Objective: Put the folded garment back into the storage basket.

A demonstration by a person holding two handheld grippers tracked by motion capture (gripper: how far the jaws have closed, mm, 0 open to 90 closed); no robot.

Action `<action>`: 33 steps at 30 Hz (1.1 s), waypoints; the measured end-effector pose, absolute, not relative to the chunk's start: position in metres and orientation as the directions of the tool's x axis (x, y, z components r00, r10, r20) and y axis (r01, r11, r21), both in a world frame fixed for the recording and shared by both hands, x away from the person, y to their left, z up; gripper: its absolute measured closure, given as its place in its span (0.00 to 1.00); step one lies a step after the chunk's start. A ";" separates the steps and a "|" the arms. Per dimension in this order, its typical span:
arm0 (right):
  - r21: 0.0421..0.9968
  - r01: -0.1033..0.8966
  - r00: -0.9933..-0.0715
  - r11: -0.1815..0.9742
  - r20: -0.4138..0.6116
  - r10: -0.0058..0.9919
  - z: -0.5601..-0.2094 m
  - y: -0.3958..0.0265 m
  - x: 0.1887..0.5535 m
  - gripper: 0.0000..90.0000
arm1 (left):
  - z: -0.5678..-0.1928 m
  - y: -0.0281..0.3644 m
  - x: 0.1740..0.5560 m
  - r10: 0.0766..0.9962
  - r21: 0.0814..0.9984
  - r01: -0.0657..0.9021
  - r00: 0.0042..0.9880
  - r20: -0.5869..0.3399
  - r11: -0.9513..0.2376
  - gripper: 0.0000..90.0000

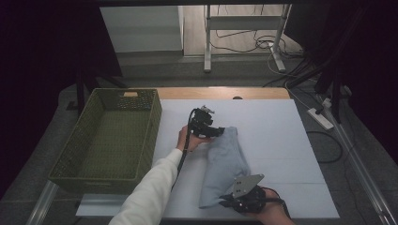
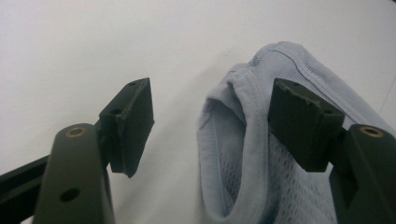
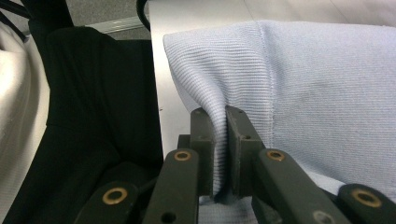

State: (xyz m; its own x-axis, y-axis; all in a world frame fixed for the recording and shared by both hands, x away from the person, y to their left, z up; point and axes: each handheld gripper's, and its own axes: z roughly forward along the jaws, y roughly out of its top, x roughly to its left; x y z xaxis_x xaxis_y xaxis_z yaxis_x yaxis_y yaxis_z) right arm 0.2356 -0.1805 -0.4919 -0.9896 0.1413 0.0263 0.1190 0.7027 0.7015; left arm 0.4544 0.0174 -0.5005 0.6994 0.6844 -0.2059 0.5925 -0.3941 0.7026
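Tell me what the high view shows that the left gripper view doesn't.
High view alone: the basket left of the white table, and the right gripper shut on the garment at its near end. Left gripper view alone: the left gripper open, its jaws either side of the garment's ribbed opening. Both: garment, table.

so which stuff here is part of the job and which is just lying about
In the job:
- light blue garment
- right gripper, shut on its near edge
- left gripper, open at its far end
- green basket, likely

Lying about:
- power strip
- cables
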 end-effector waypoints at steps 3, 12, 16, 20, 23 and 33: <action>0.701 0.119 -0.990 0.703 0.026 0.142 -0.492 -0.181 0.236 0.91 | -0.503 0.012 0.457 0.678 0.693 0.592 0.707 -0.200 -0.413 0.35; 0.703 0.120 -0.990 0.701 0.029 0.139 -0.492 -0.181 0.236 0.91 | -0.515 -0.004 0.464 0.665 0.662 0.596 0.722 -0.193 -0.454 0.36; 0.704 0.117 -0.990 0.701 0.029 0.137 -0.492 -0.181 0.236 0.91 | -0.518 -0.008 0.466 0.659 0.649 0.598 0.727 -0.192 -0.471 0.36; 0.703 0.116 -0.990 0.701 0.029 0.135 -0.492 -0.182 0.236 0.91 | -0.522 -0.012 0.466 0.657 0.640 0.602 0.728 -0.195 -0.478 0.36; 0.702 0.115 -0.991 0.703 0.027 0.134 -0.492 -0.182 0.236 0.91 | -0.524 -0.013 0.467 0.653 0.635 0.604 0.731 -0.201 -0.481 0.36; 0.701 0.111 -0.991 0.704 0.026 0.131 -0.492 -0.182 0.236 0.91 | -0.529 -0.014 0.462 0.607 0.650 0.599 0.752 -0.257 -0.467 0.56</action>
